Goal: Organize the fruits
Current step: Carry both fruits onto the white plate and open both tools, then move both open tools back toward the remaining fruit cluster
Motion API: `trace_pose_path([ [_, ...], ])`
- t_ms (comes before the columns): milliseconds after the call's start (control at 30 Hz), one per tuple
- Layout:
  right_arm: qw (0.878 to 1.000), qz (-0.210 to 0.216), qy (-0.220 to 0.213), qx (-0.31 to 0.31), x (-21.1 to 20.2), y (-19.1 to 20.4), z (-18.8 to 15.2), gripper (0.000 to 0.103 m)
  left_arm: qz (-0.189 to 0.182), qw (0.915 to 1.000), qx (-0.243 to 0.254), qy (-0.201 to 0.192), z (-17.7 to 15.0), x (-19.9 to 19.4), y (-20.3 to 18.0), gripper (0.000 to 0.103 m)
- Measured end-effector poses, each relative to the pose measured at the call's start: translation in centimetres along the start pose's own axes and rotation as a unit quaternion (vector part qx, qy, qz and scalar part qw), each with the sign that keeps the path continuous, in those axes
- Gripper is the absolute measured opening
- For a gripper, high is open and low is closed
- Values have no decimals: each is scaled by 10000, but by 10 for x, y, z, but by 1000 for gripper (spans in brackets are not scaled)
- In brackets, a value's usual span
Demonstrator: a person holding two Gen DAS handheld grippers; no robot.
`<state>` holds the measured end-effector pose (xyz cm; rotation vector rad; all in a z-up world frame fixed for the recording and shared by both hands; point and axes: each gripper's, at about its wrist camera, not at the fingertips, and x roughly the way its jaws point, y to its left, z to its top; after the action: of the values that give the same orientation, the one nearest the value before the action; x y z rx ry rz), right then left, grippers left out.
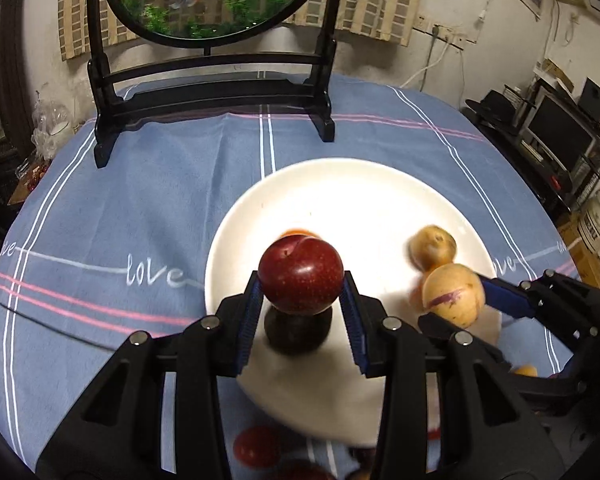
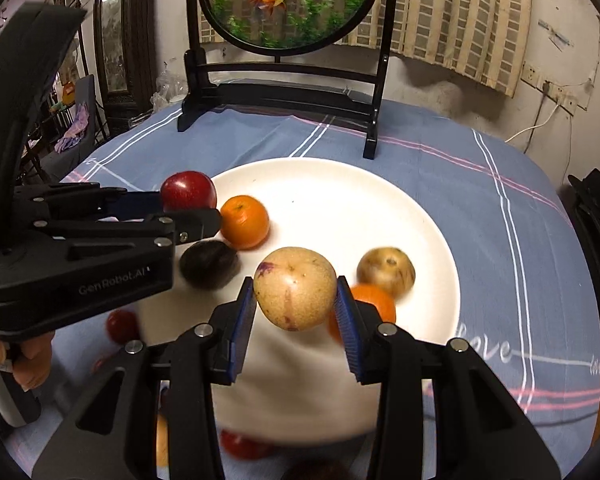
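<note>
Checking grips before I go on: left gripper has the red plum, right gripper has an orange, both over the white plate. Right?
Not quite. The right gripper holds a yellowish fruit, not an orange, as the right wrist view shows. The oranges lie on the white plate. The left gripper does hold the red plum.

Blue-clothed table (image 2: 500,208) carries white plate (image 2: 380,200), loose fruits (image 2: 122,326), framed stand (image 2: 276,100).

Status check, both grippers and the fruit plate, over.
Left gripper shut on red plum. Right gripper shut on yellow fruit. Both over white plate; four fruits already there.
</note>
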<state>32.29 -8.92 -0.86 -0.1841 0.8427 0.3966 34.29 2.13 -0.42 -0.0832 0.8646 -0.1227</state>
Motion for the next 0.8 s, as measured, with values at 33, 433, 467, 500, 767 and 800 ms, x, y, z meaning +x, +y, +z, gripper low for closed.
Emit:
trace_pose_path([
  [33,10000,14,33,1,4,-2,2,40,-5,10000,10,-15,4,3,-1,39],
  [433,9989,119,431,168,46,-8,17,45,251,9994,167,145,32,48,-6,40],
  [467,9988,166,393,222,46,-9,18,49,257,9995,148,119,32,49,-6,42],
  [500,9989,172,356,256,44,-9,18,50,203,9996,149,110,32,49,-6,45],
  [767,9990,187,319,241,29,-11,11,51,223,9988,375,-237,31,31,-19,66],
  [800,9991,191,296,249,24,-11,9,51,220,9987,387,-247,30,28,-19,67],
])
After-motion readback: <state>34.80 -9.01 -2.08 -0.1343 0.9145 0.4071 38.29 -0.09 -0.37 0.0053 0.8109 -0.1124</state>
